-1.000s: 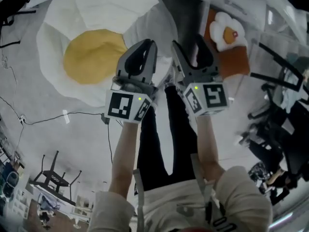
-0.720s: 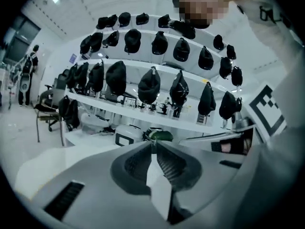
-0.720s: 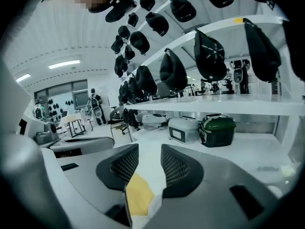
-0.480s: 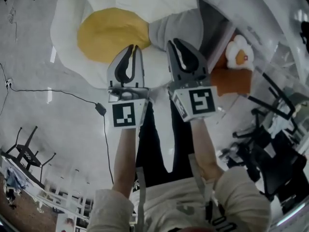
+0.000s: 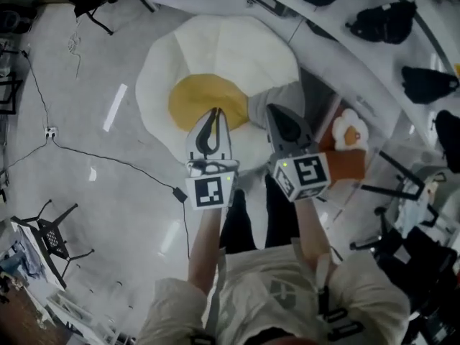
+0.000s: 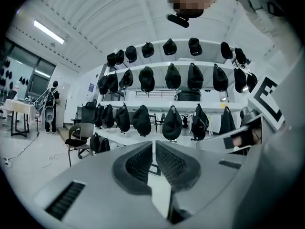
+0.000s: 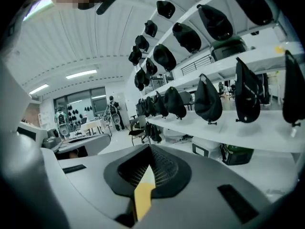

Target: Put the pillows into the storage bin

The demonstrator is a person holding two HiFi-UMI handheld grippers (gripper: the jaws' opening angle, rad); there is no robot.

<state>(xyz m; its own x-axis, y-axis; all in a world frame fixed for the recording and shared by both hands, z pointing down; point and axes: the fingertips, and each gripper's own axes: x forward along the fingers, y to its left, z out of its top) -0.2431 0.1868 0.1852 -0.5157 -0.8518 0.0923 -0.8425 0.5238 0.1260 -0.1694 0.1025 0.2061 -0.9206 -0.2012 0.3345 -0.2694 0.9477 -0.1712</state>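
Trailing across the pale floor (image 5: 93,70) at the far left, a thin black cable (image 5: 115,160) runs past a black folding chair (image 5: 54,232). Right of them the fried-egg pillow (image 5: 215,49) lies spread flat on the floor. It is a broad, soft white disc with a lobed, seamed outline and a round mustard-yellow yolk (image 5: 201,99) set low of centre. Its near edge is covered by both claws in the head view.

The left gripper (image 5: 214,113) is held over the yolk's lower rim. In its own view the left gripper (image 6: 153,144) has its ribbed pads pressed almost together, with only a thin pale slit between them. Just beside it, the right gripper (image 5: 277,111) also has its jaws pressed together. A narrow yellow sliver shows low in the gap of the right gripper (image 7: 148,149), and I cannot tell whether that is cloth or the yolk seen through the gap.

A grey shape (image 5: 277,95) sits against the egg's right edge. Further right a smaller toast pillow (image 5: 348,165) rests on the floor, a brown slab with a little white-and-yellow egg (image 5: 347,134) on top. Black bags (image 5: 374,24) hang along the shelves (image 5: 338,13) beyond.
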